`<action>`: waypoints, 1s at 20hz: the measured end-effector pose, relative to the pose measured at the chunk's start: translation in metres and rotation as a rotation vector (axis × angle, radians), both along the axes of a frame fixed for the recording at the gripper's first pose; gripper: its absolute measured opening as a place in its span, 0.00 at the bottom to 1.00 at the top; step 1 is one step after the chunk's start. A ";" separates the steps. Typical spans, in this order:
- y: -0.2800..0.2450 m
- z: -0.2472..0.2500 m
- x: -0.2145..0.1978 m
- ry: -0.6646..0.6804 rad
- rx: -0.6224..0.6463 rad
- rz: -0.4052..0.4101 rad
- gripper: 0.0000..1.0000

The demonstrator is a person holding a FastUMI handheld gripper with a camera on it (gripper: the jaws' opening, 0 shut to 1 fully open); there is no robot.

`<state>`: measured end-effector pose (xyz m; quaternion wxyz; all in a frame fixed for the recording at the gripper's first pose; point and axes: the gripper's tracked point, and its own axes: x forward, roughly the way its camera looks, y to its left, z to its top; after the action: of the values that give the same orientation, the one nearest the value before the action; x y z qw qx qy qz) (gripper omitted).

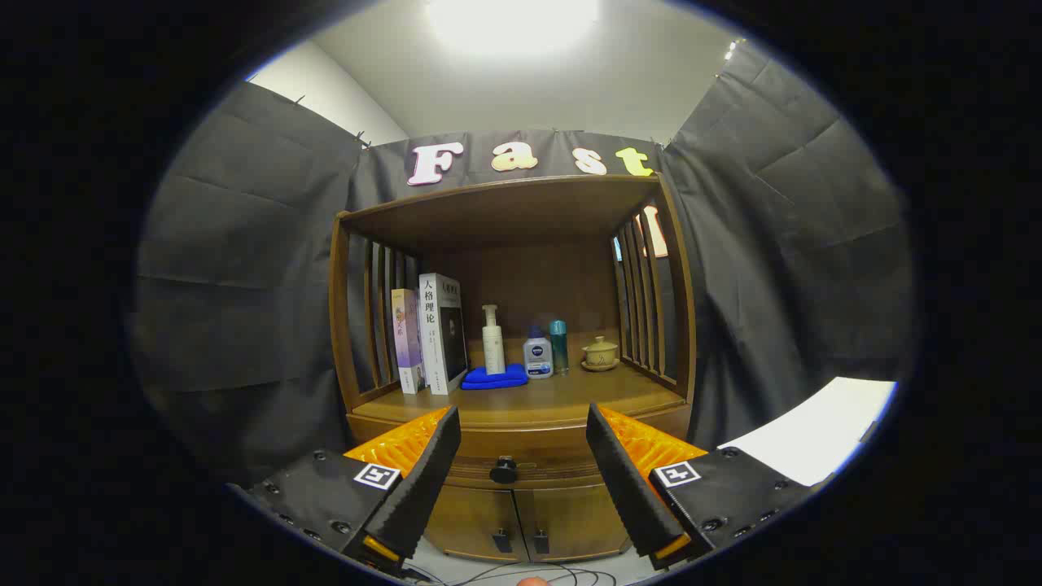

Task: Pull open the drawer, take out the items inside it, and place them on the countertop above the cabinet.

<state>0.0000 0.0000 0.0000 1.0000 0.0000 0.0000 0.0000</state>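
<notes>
My gripper (521,456) fingers spread wide, holding nothing. Drawer (521,460) shut, contents unseen. Its dark round knob (504,470) lies straight ahead, centred between the fingers but beyond their tips, not touching. My guess: drive forward onto the knob. Above the knob, the countertop (570,399) holds books (427,338), blue cloth (494,378), pump bottle (493,342), two small bottles (547,350), lidded cup (600,352). Cabinet doors (517,521) below the knob.
</notes>
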 end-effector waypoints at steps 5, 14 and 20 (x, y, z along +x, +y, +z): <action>0.004 -0.004 0.004 0.005 -0.003 0.008 0.98; 0.010 -0.032 0.042 0.068 -0.026 0.039 0.98; 0.023 -0.055 0.083 0.136 -0.018 0.060 0.98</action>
<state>0.0826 0.0233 -0.0552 0.9972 -0.0090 0.0679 0.0300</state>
